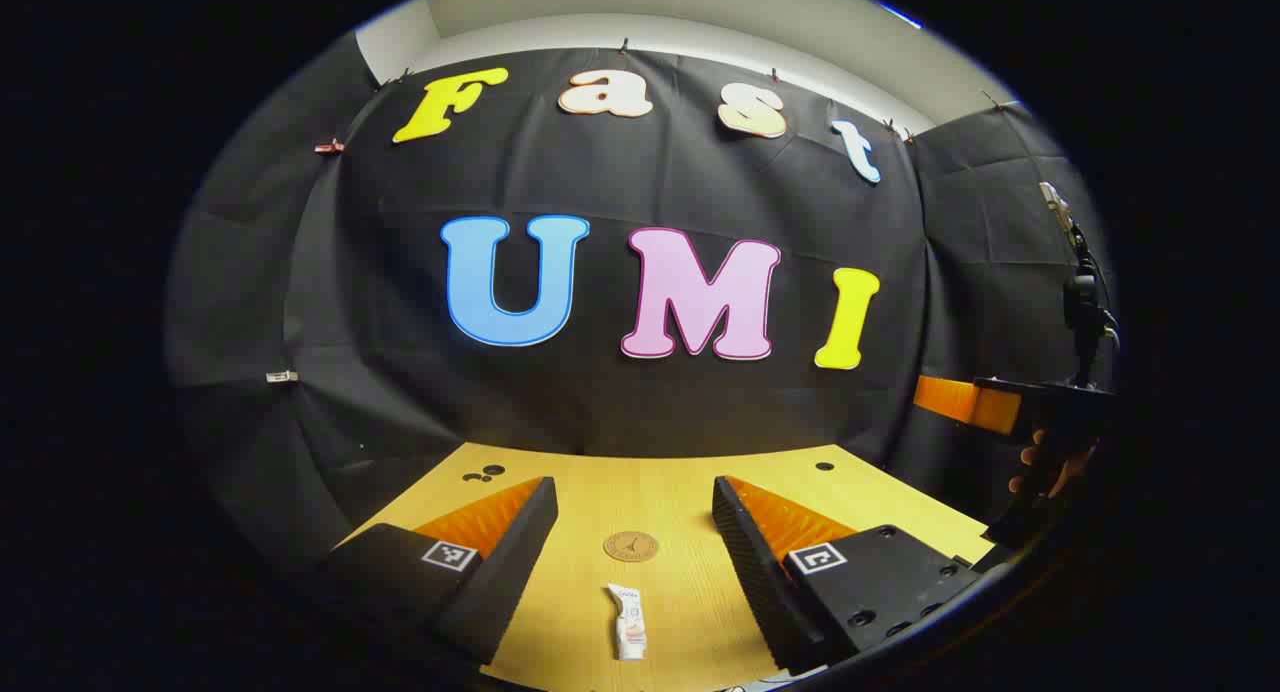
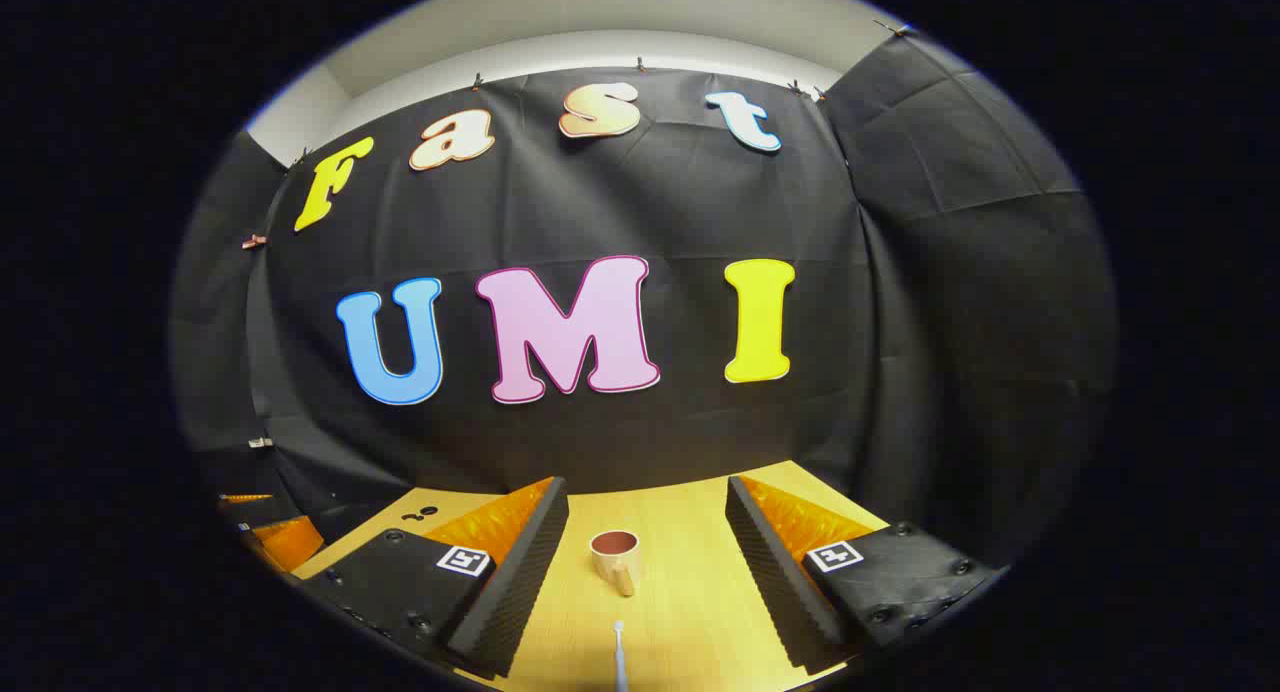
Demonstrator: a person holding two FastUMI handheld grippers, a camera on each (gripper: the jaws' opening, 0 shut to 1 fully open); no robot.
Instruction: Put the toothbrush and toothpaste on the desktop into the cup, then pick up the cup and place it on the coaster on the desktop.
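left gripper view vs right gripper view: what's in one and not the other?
Left gripper view: a round brown coaster and, nearer, a small white toothpaste tube lying flat between the open left gripper; the right gripper and the hand holding it sit at the far right.

Right gripper view: a beige mug-style cup standing upright, handle toward the camera, with the white toothbrush lying nearer, ahead of the open right gripper.

Both: the light wooden desktop and the black cloth wall.

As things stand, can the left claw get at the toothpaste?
Probably yes. The left claw is open, and the toothpaste lies flat on the desktop in line between its fingers, nothing across the path; the coaster sits beyond it.
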